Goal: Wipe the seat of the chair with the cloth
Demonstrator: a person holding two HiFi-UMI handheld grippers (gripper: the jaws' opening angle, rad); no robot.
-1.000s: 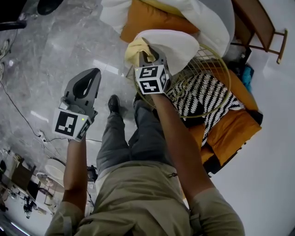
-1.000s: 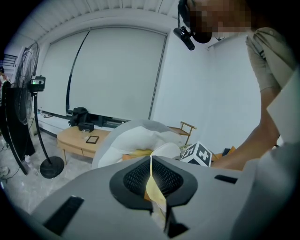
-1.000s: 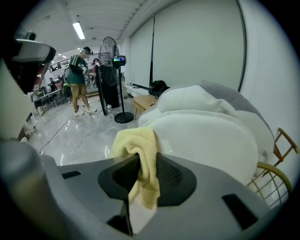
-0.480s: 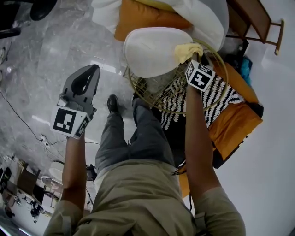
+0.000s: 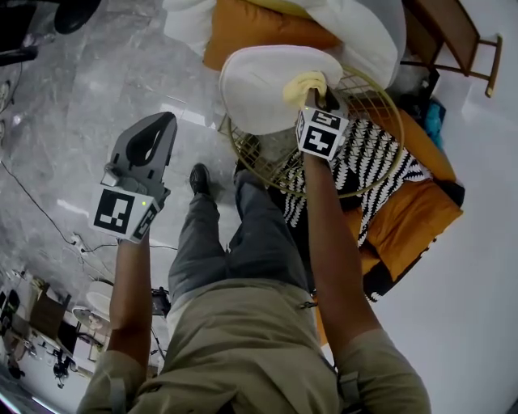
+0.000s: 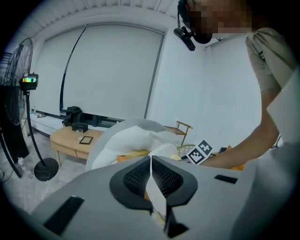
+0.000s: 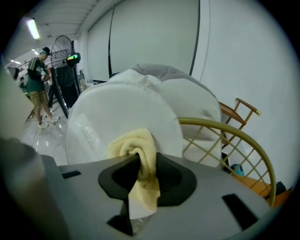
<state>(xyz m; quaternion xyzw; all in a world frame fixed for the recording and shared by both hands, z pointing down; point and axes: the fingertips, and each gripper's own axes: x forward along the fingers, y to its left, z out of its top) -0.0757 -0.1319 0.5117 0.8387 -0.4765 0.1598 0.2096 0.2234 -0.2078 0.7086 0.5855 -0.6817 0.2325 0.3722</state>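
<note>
In the head view my right gripper (image 5: 312, 95) is shut on a bunched yellow cloth (image 5: 304, 84) and presses it against the right part of the white round seat cushion (image 5: 259, 89) of a gold wire chair (image 5: 394, 113). The right gripper view shows the cloth (image 7: 133, 145) pinched between the jaws of my right gripper (image 7: 140, 168), with the seat cushion (image 7: 117, 117) just behind it and the chair's gold rim (image 7: 234, 136) to the right. My left gripper (image 5: 164, 123) hangs shut over the floor, left of the chair, holding nothing; its jaws meet in the left gripper view (image 6: 150, 161).
A white and grey beanbag (image 5: 356, 24) with orange cushions lies behind the chair. A black-and-white zigzag cushion (image 5: 364, 170) and a wooden chair (image 5: 453, 40) are to the right. The person's legs and a shoe (image 5: 199, 179) stand below the seat. A floor fan (image 6: 18, 93) and a low table (image 6: 70, 138) are further off.
My right gripper swept the cloth from the seat's left edge across to its right edge, then came back a little toward the middle. The left gripper has stayed where it was.
</note>
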